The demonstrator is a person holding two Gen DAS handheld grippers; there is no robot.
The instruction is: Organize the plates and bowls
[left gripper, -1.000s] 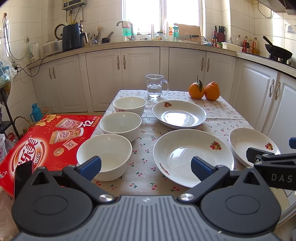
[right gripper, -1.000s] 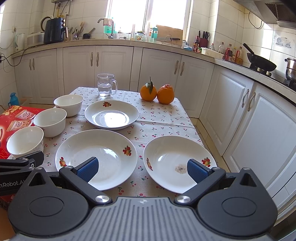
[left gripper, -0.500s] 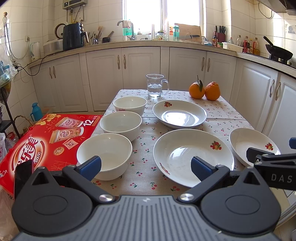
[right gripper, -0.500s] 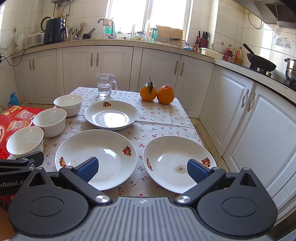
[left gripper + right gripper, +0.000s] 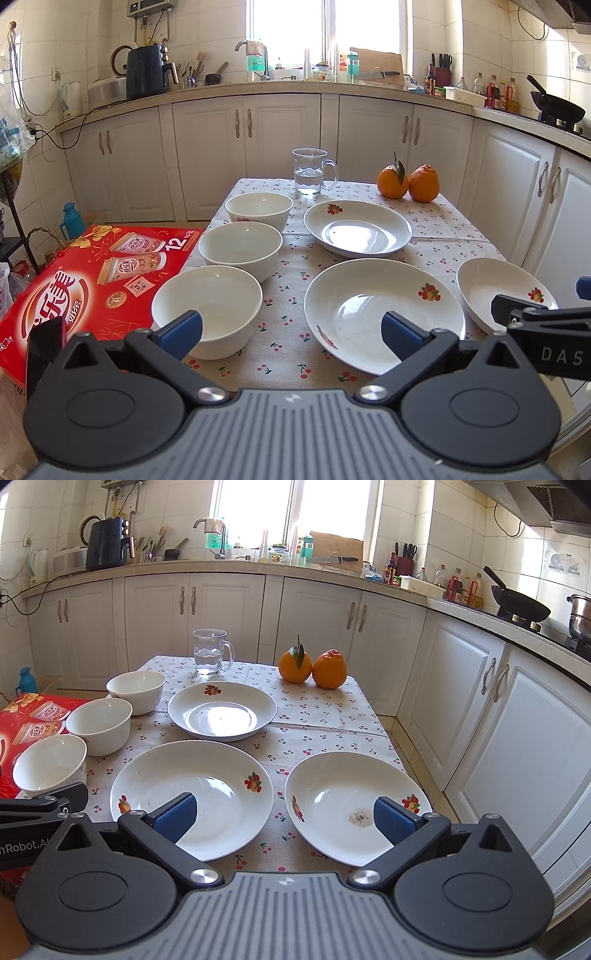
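Three white bowls stand in a row on the table's left side: near, middle, far. Three white fruit-print plates lie beside them: far plate, near middle plate, near right plate. My left gripper is open and empty above the near table edge, between the near bowl and the middle plate. My right gripper is open and empty, between the middle plate and the right plate.
A glass mug of water and two oranges stand at the table's far end. A red carton lies left of the table. White cabinets close in on the right and behind.
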